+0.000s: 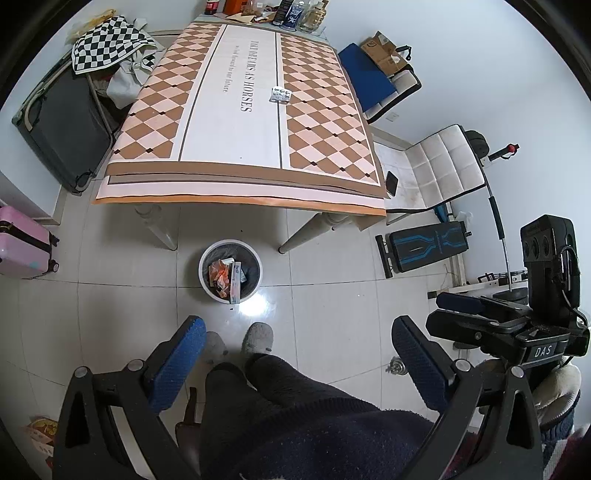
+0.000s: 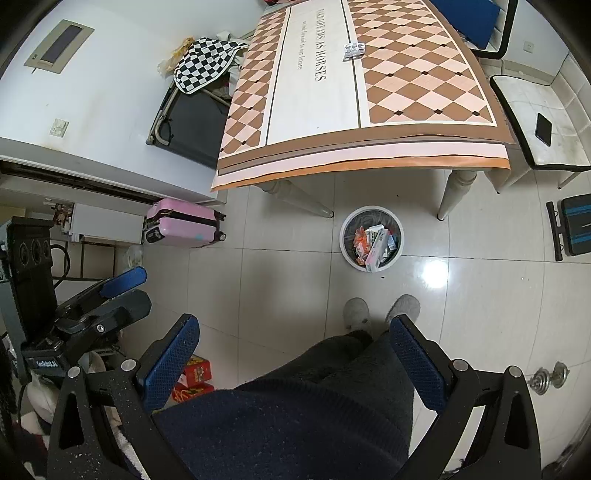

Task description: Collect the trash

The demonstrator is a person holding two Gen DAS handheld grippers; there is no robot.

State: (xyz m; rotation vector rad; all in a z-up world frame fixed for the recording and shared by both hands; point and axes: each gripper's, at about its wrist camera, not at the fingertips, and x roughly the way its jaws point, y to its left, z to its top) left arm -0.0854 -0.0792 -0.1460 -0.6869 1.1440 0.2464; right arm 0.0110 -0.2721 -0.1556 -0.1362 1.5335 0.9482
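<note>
Trash bin [image 1: 230,271] sat below the table's [image 1: 236,147] near edge, already holding wrappers. Both grippers, left [image 1: 298,363] and right [image 2: 295,363], hung spread wide and empty; next, probably, the blister pack [image 1: 280,95] farther up that table.

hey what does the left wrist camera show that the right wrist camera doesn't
Only the left wrist view shows the bottles at the table's far end and a cardboard box on the blue chair. Only the right wrist view shows the red boxes on the floor and the whole dumbbell. Both share the table, the foil blister pack on it, the trash bin with rubbish inside, the pink suitcase, and both grippers, left and right, open and empty.
</note>
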